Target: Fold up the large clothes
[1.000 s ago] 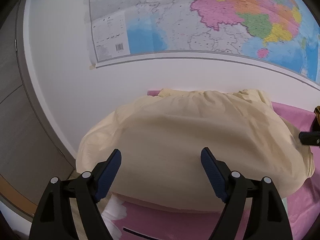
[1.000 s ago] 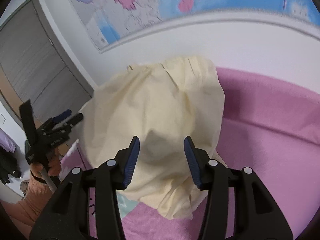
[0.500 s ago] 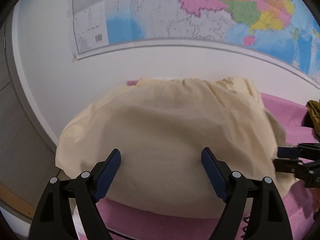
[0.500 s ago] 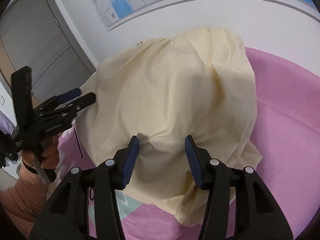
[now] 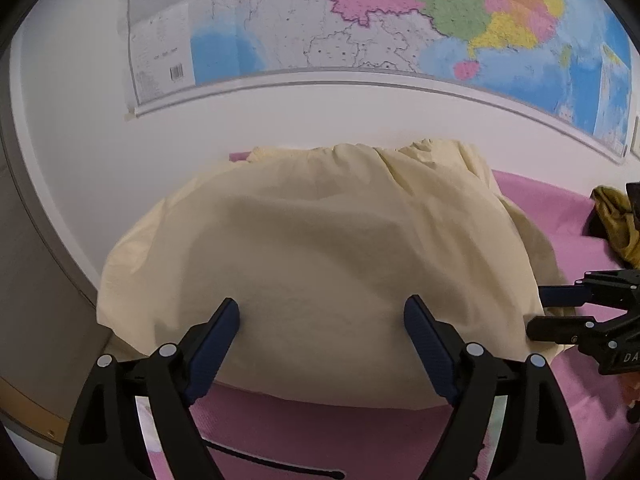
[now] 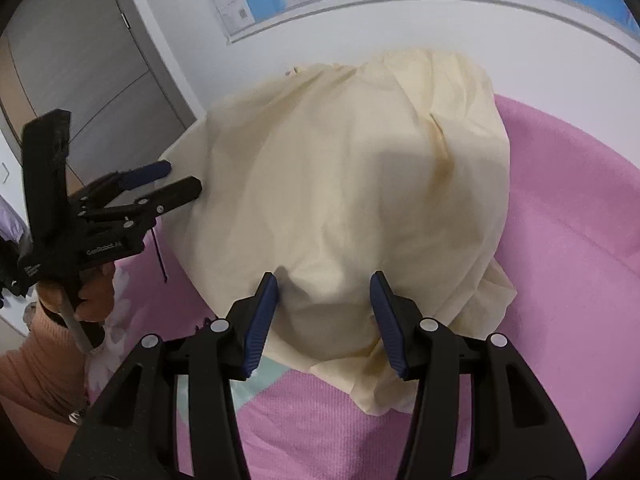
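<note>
Both tongs nearer cream garment, its far edge hidden

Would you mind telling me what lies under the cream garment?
The cream garment lies on a pink cover, which shows all around it; a pale teal patch peeks out at its near edge. Whatever sits beneath its middle is hidden by the cloth.

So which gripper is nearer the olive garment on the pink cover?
Right. The right gripper hovers just in front of the olive garment; the left gripper is across the cream garment, farther off.
</note>
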Motion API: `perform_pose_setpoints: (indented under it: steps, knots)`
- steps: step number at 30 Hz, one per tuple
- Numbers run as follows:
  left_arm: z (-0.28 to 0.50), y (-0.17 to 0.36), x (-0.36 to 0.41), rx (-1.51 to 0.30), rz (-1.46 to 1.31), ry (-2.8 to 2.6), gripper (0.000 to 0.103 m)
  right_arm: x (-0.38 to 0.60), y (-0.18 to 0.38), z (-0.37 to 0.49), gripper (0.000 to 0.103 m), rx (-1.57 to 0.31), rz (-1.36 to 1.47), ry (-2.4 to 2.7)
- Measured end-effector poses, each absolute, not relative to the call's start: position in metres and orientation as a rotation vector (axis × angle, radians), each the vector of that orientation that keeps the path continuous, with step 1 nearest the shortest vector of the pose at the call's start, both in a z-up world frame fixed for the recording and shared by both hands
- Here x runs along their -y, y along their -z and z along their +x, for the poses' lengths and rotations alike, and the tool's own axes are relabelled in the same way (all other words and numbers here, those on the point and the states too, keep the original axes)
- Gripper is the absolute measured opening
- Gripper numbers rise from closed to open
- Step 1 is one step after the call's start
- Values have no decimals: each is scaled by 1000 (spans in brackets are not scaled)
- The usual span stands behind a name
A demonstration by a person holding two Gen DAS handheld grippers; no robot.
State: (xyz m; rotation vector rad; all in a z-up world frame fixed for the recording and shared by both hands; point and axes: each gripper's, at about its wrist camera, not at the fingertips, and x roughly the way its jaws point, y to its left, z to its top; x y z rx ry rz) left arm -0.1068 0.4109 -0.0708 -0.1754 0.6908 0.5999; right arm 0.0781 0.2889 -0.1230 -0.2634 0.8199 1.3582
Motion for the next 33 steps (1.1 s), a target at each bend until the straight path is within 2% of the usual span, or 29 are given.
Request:
perform_pose_setpoints:
  steps: [6, 9, 12, 14, 20, 22, 27, 33]
  knots:
    - [-102, 51, -436, -659, -171, -645, 81, -306, 68, 105, 48, -697, -143, -1345]
    - [-90, 49, -451, -666, -191, -642, 81, -340, 60, 124, 48, -713, -118, -1315]
    - [-77, 56, -456, -697, -185, -667, 81, -376, 66, 138, 47, -725, -187, -1248]
    - [-69, 65, -458, -723, -189, -662, 81, -394, 86, 155, 46, -821, -204, -1187]
    - [-68, 68, -463, -742, -176, -671, 82, -374, 114, 172, 43, -895, -119, -1164]
    - [-69, 63, -463, -737, -169, -677, 82, -361, 104, 167, 45, -889, -98, -1168]
    - [-82, 50, -462, -694, -167, -646, 81, -317, 75, 125, 45, -705, -131, -1331]
    - [-82, 66, -456, -725, -176, -633, 81, -307, 105, 81, 45, -691, -315, -1365]
